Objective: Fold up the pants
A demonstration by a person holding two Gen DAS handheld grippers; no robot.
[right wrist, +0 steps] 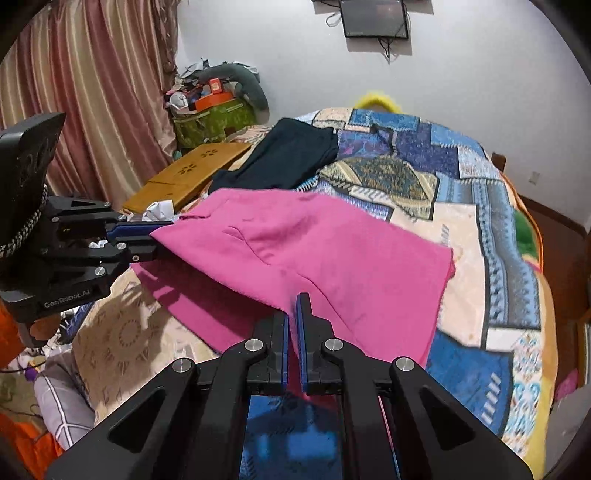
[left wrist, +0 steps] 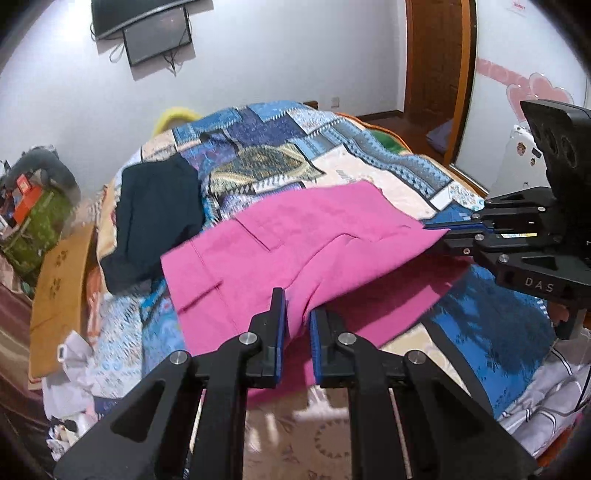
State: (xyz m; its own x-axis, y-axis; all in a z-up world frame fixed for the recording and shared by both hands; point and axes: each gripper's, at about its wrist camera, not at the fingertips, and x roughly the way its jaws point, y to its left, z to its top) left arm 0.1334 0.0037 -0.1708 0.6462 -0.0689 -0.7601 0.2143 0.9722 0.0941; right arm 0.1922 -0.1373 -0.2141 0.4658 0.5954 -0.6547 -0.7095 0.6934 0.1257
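Observation:
The pink pants (left wrist: 295,251) lie partly lifted over the patchwork quilt (left wrist: 266,147) on the bed; they also show in the right wrist view (right wrist: 314,251). My left gripper (left wrist: 297,317) is shut on a pinch of pink cloth at the near edge and holds it above the quilt. My right gripper (right wrist: 293,317) is shut on another part of the same edge. In the left wrist view the right gripper (left wrist: 443,230) grips the pants from the right. In the right wrist view the left gripper (right wrist: 162,232) grips them from the left. The cloth sags between the two.
A dark folded garment (left wrist: 155,218) lies on the quilt behind the pants, also in the right wrist view (right wrist: 288,155). A wooden board (right wrist: 192,170) leans at the bed's left side. A cluttered green box (right wrist: 214,114), curtains (right wrist: 92,92) and a wall screen (right wrist: 373,18) stand beyond.

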